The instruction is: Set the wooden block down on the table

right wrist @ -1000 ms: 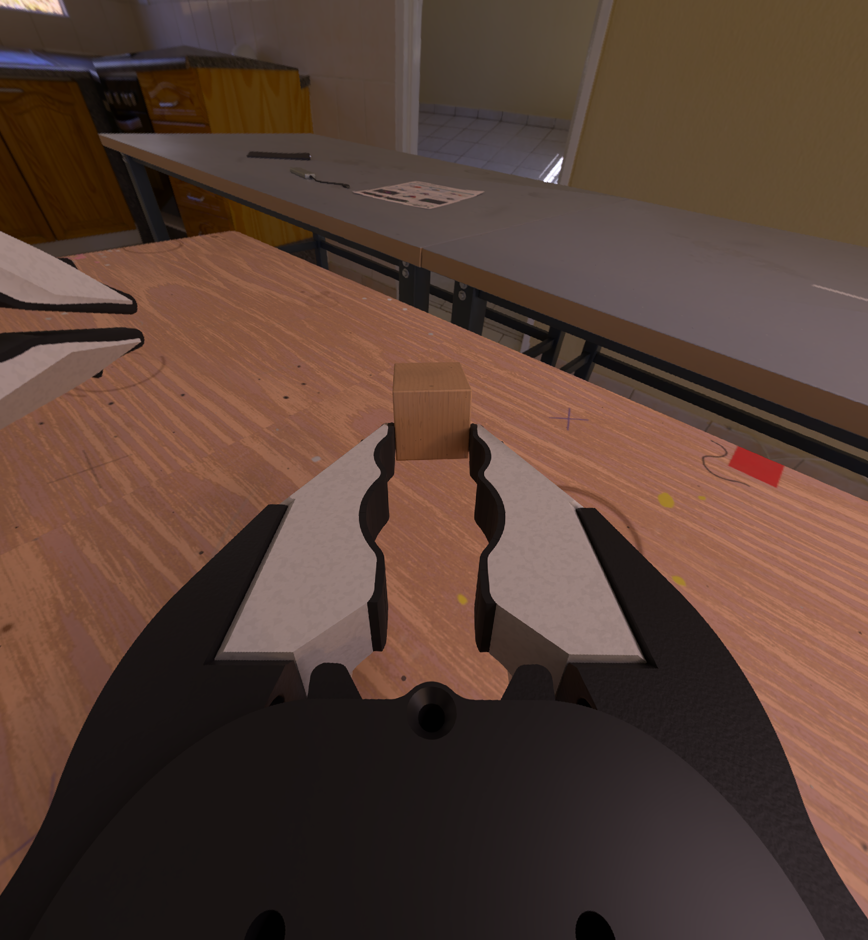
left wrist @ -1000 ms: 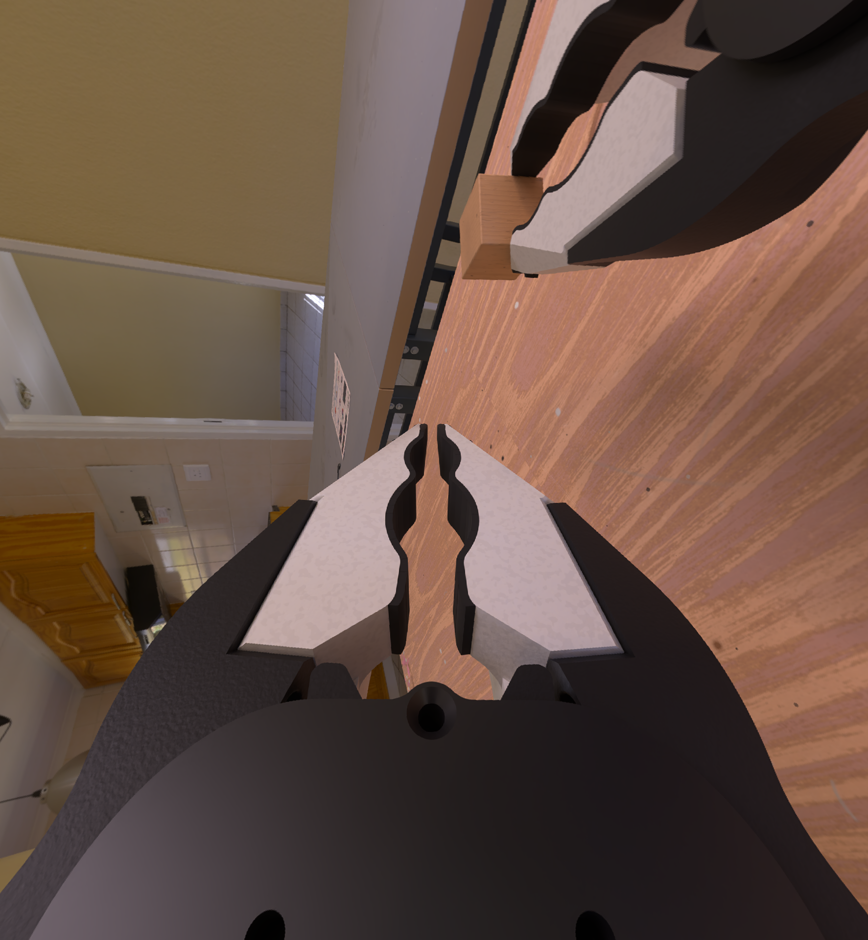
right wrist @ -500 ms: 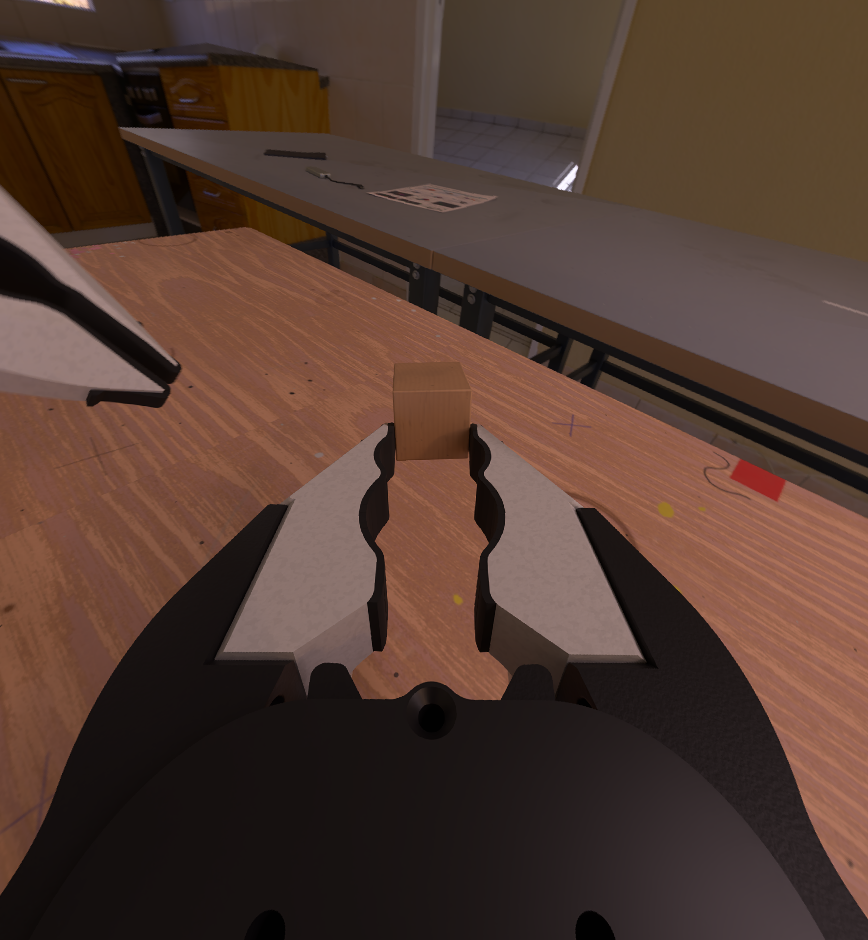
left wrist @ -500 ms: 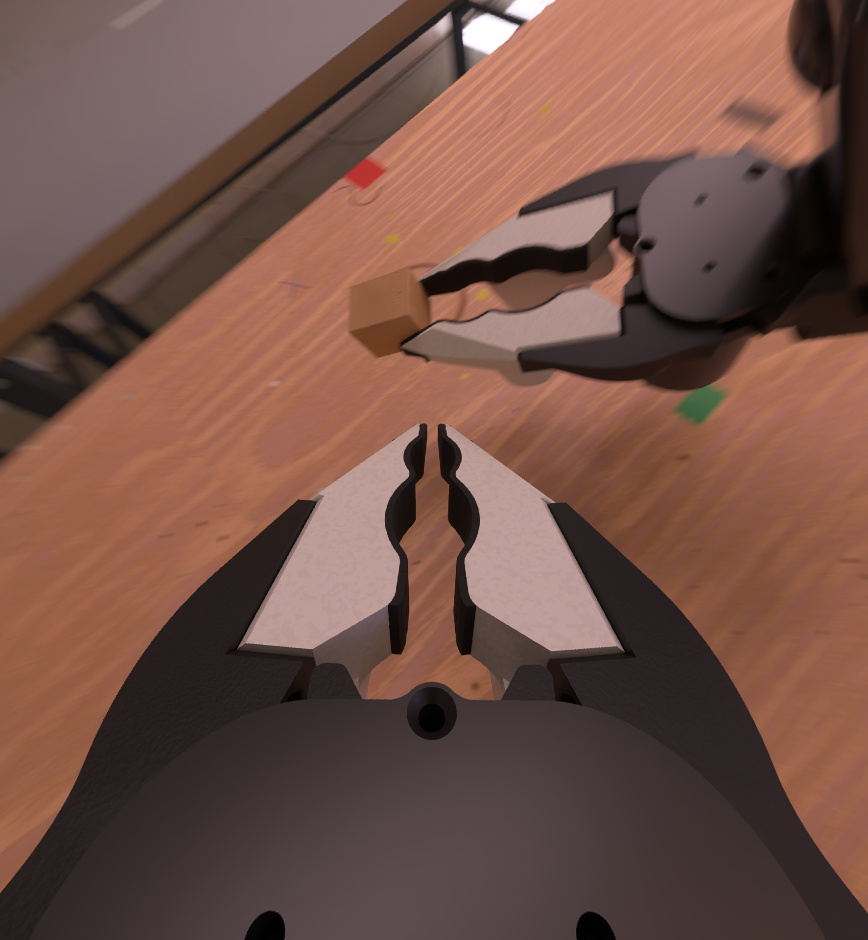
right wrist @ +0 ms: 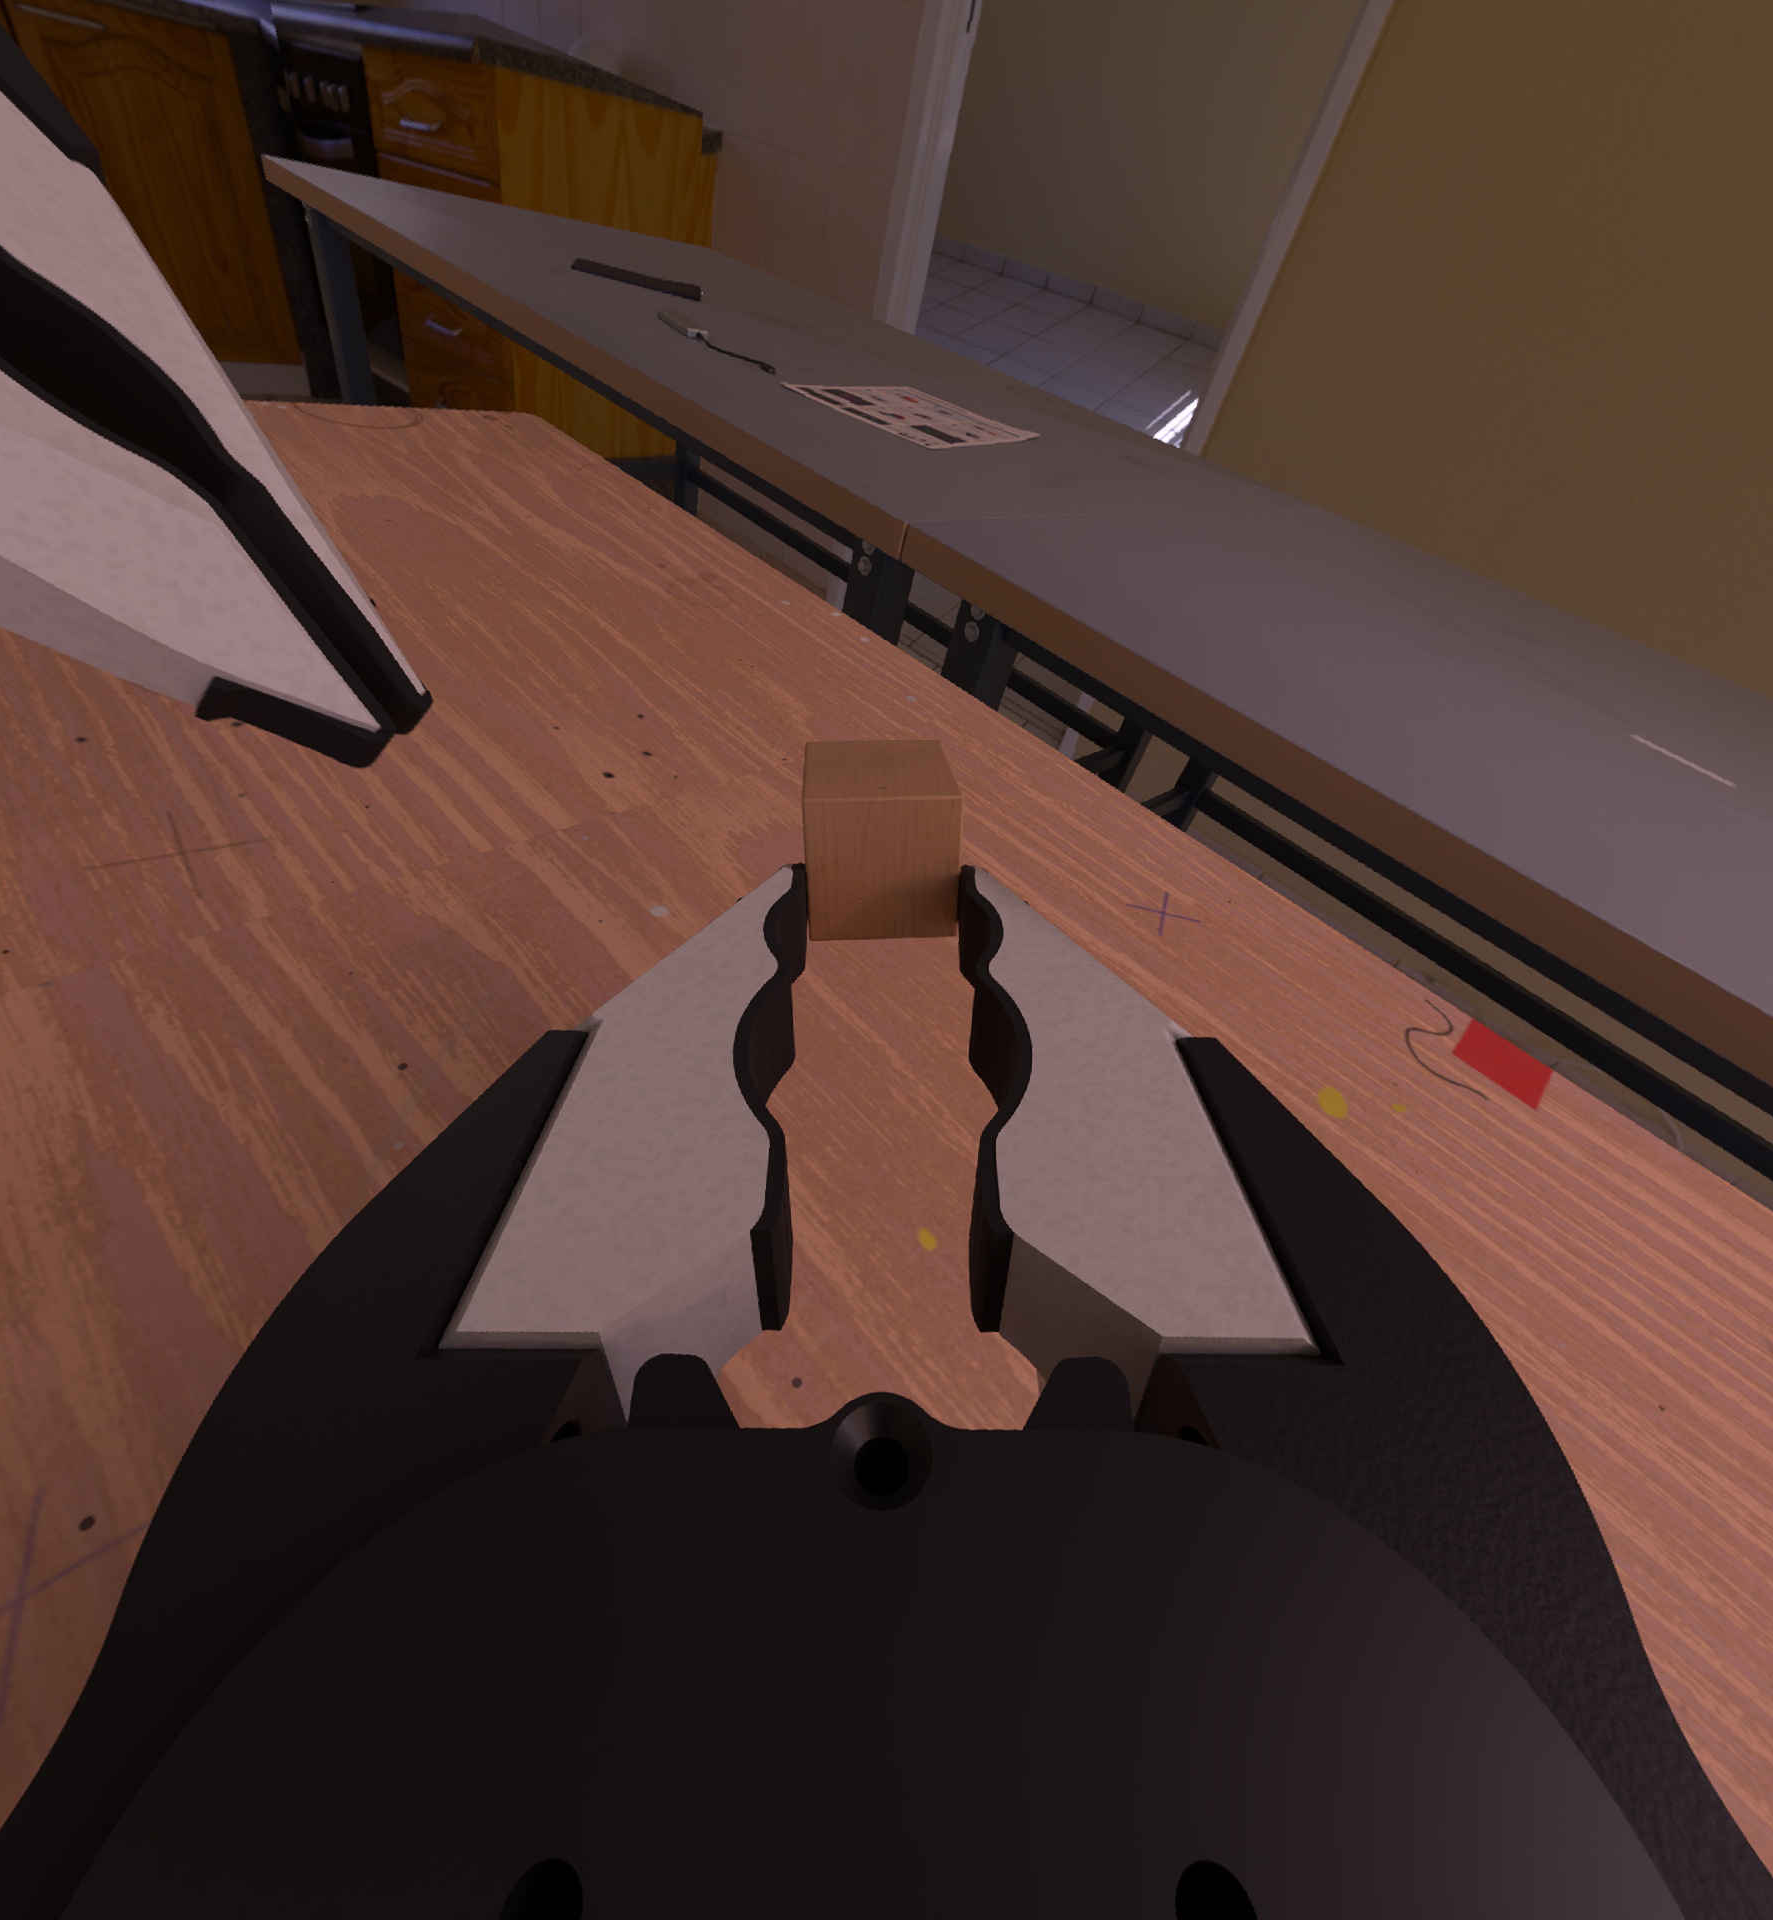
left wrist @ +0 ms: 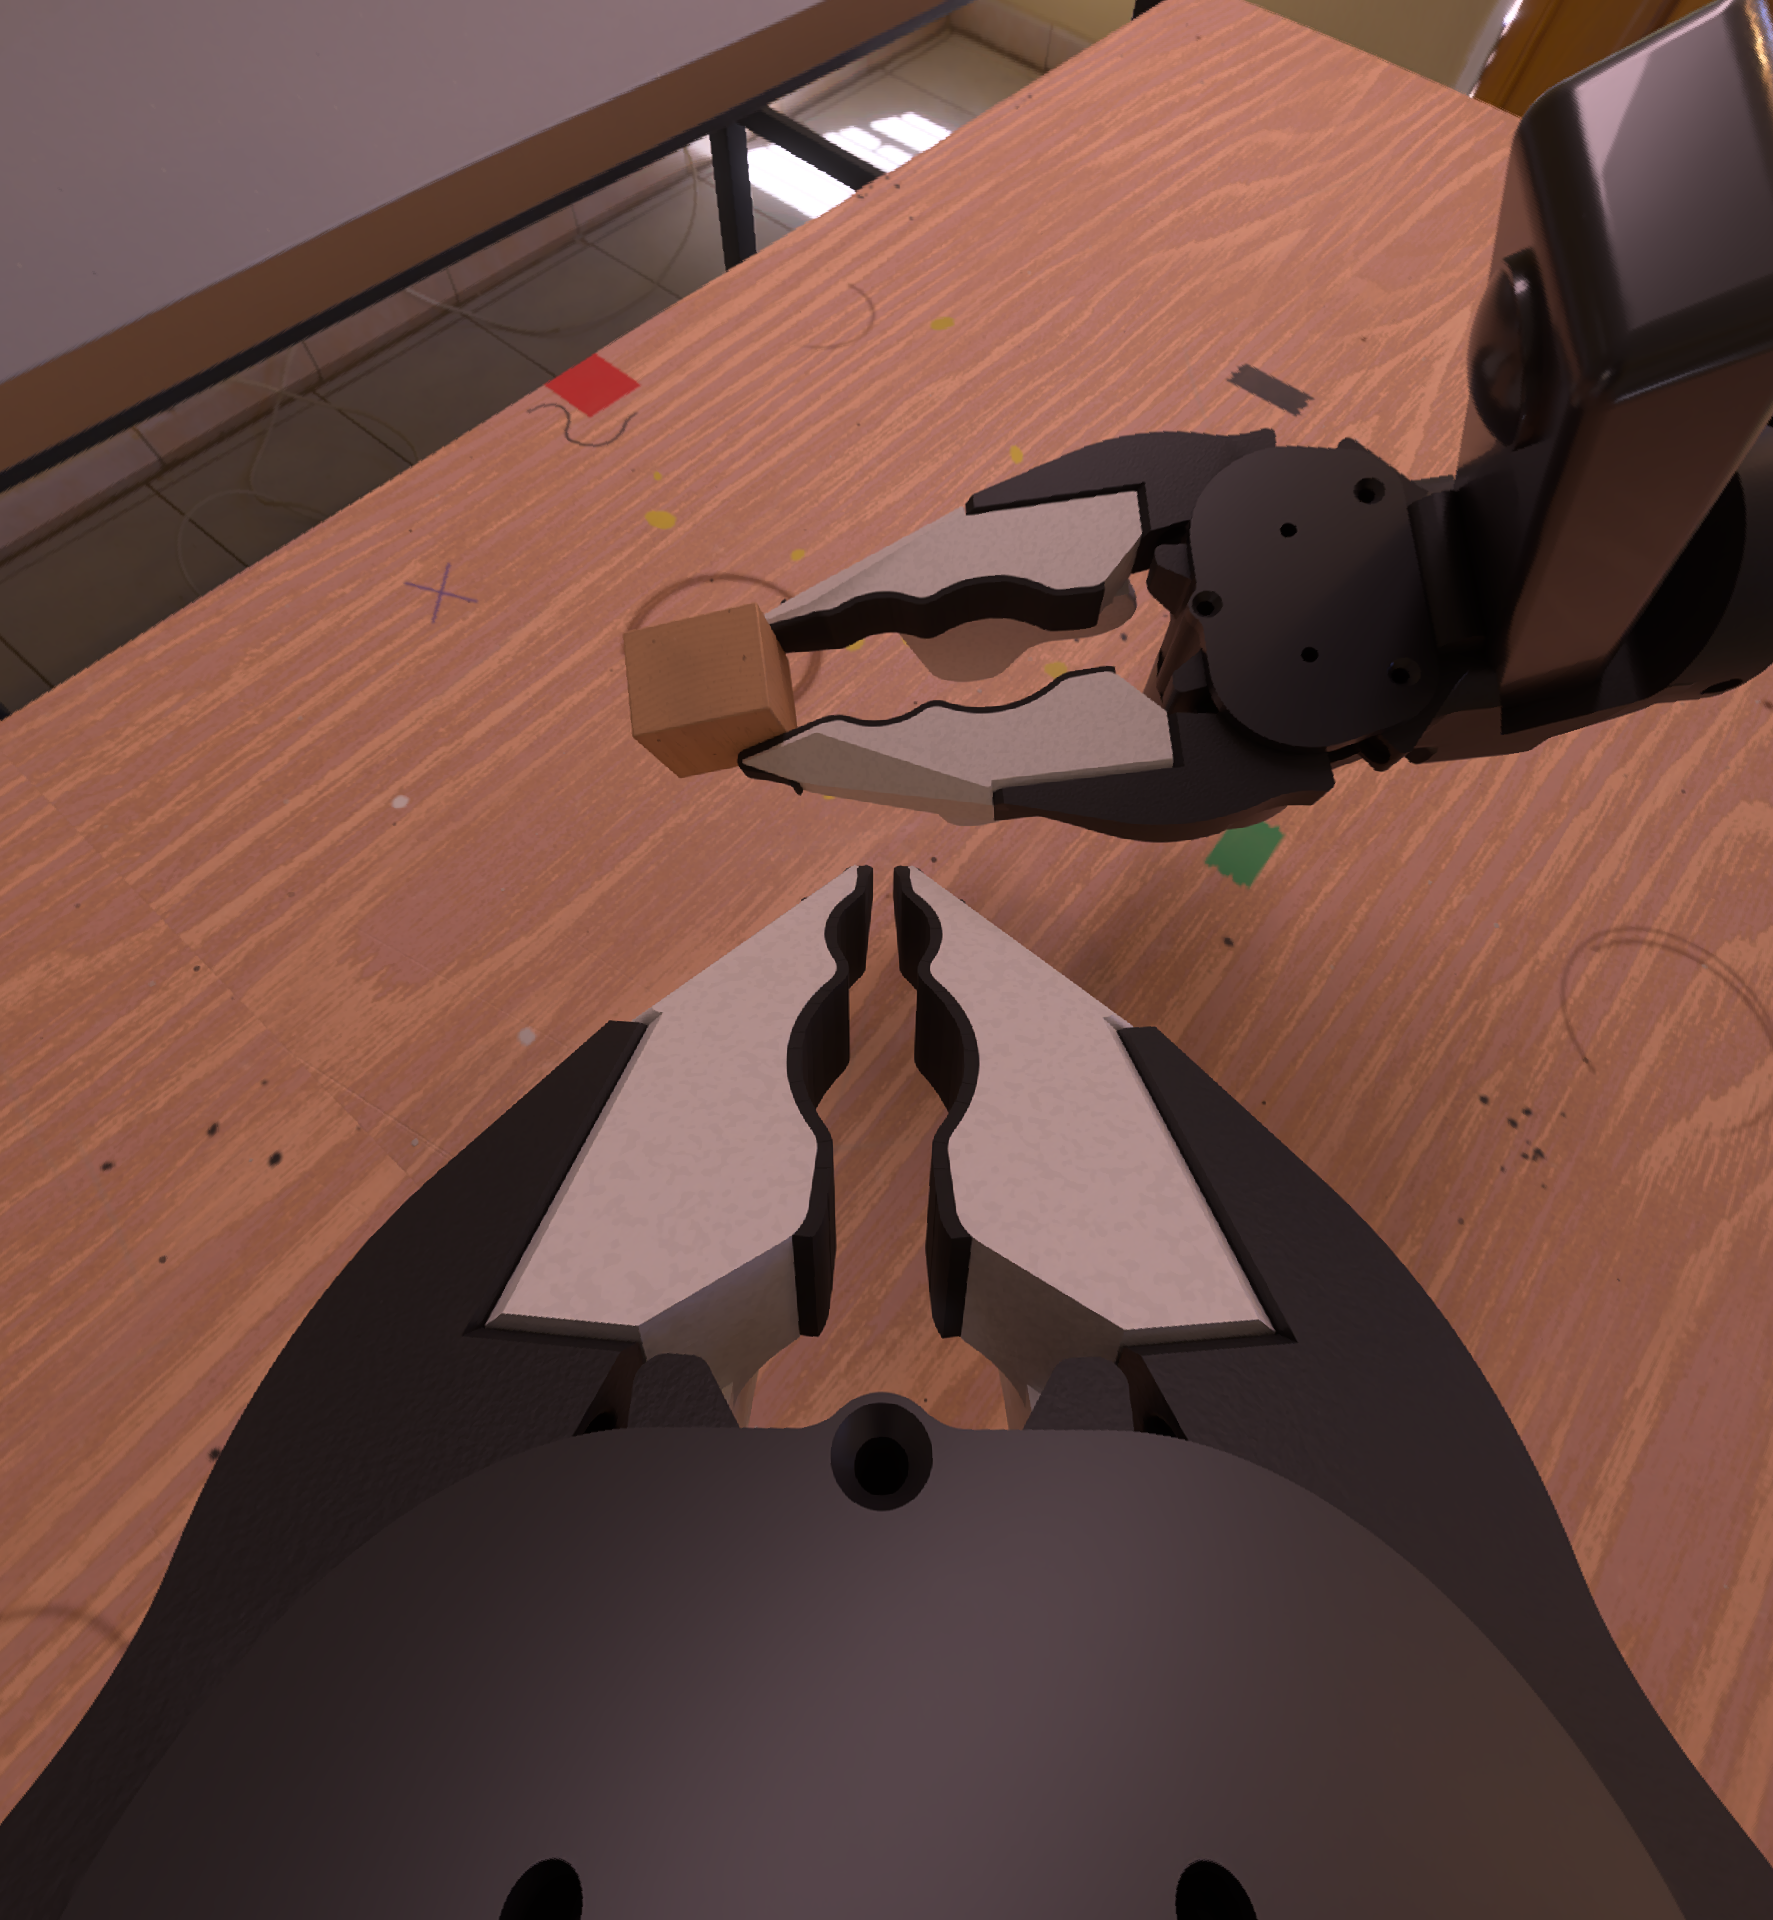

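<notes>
My right gripper (right wrist: 880, 891) is shut on the wooden block (right wrist: 882, 840), a small light-brown cube pinched between its fingertips and held above the wooden table (right wrist: 446, 1039). In the left wrist view the block (left wrist: 710, 686) and the right gripper (left wrist: 773, 691) show ahead, the block hanging over a drawn circle on the table (left wrist: 238, 935). My left gripper (left wrist: 883, 881) is shut and empty, pointing down at the table just short of the right gripper. Its fingertips also show at the upper left of the right wrist view (right wrist: 342, 717).
A red patch (left wrist: 591, 384) (right wrist: 1500, 1060) lies near the table's far edge and a green patch (left wrist: 1243, 854) under the right gripper. A grey table (right wrist: 1277, 582) with a paper sheet (right wrist: 908, 412) stands beyond a gap. Wooden cabinets (right wrist: 186, 156) are at the far left.
My left gripper has swung round and risen, now looking down on the right gripper and block. The right gripper has lifted slightly with the block still held.
</notes>
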Motion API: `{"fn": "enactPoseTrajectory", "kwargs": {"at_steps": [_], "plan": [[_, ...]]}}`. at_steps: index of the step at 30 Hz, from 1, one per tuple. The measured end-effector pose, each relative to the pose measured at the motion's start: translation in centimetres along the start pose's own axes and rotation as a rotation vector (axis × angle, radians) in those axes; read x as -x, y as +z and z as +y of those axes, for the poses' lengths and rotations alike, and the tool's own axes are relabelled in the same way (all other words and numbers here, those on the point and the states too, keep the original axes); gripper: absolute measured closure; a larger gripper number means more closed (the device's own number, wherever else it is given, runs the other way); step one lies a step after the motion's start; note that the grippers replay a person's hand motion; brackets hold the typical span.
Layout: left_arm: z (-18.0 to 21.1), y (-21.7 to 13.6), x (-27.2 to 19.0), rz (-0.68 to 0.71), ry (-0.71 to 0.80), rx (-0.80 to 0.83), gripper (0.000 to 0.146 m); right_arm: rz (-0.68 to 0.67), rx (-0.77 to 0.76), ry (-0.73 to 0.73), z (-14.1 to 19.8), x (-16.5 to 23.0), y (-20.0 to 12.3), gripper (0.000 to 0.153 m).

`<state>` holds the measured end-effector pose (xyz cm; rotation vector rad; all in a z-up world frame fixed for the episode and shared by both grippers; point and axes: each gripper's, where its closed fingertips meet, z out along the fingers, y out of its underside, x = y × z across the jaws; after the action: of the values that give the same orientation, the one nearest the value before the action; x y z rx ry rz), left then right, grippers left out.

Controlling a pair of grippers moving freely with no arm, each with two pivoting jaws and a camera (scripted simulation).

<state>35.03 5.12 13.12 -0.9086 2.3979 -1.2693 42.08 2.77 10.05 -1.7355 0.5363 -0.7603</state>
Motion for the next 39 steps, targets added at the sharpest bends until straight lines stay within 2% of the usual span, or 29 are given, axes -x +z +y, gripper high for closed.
{"fn": "enactPoseTrajectory", "kwargs": {"at_steps": [8, 12, 16, 19, 22, 24, 26, 28, 30, 34, 36, 39], "plan": [[0.1, -0.1, 0.1, 0.025, -0.016, -0.014, 0.142, -0.001, 0.006, 0.007, -0.3, 0.4, 0.0, 0.124], [-1.2, -1.3, 0.1, -0.026, -0.026, -0.084, 0.141, -0.113, 0.042, 0.148, -0.4, 0.8, 0.2, 0.124], [-1.4, -6.4, -0.8, -0.163, -0.071, -0.262, 0.119, -0.148, 0.074, 0.185, -3.3, -0.4, -0.4, 0.124], [2.9, -8.6, -3.3, -0.162, -0.124, -0.341, 0.118, -0.203, 0.139, 0.159, -7.1, -2.0, -1.8, 0.124], [9.7, -8.1, -5.1, -0.166, -0.107, -0.254, 0.121, -0.216, 0.189, 0.059, -12.3, -4.8, -4.5, 0.124], [12.6, -7.6, -6.0, -0.131, -0.125, -0.156, 0.121, -0.163, 0.186, -0.034, -16.0, -7.8, -6.7, 0.124], [14.0, -7.4, -6.1, -0.116, -0.115, -0.065, 0.121, -0.056, 0.171, -0.120, -18.9, -12.1, -8.8, 0.124], [14.5, -7.3, -5.9, -0.134, -0.103, -0.047, 0.121, 0.057, 0.172, -0.174, -19.9, -17.0, -10.5, 0.124], [14.7, -7.3, -6.0, -0.114, -0.110, -0.043, 0.121, 0.174, 0.200, -0.208, -18.4, -22.2, -12.0, 0.124], [14.8, -7.7, -6.6, -0.089, -0.123, -0.042, 0.121, 0.451, 0.349, -0.252, -10.0, -31.3, -15.8, 0.124], [14.8, -7.8, -6.8, -0.104, -0.101, -0.043, 0.122, 0.494, 0.448, -0.267, -5.3, -33.0, -17.4, 0.124], [14.9, -7.8, -7.1, -0.122, -0.063, -0.034, 0.123, 0.441, 0.608, -0.363, 0.5, -32.7, -18.4, 0.124]]}}
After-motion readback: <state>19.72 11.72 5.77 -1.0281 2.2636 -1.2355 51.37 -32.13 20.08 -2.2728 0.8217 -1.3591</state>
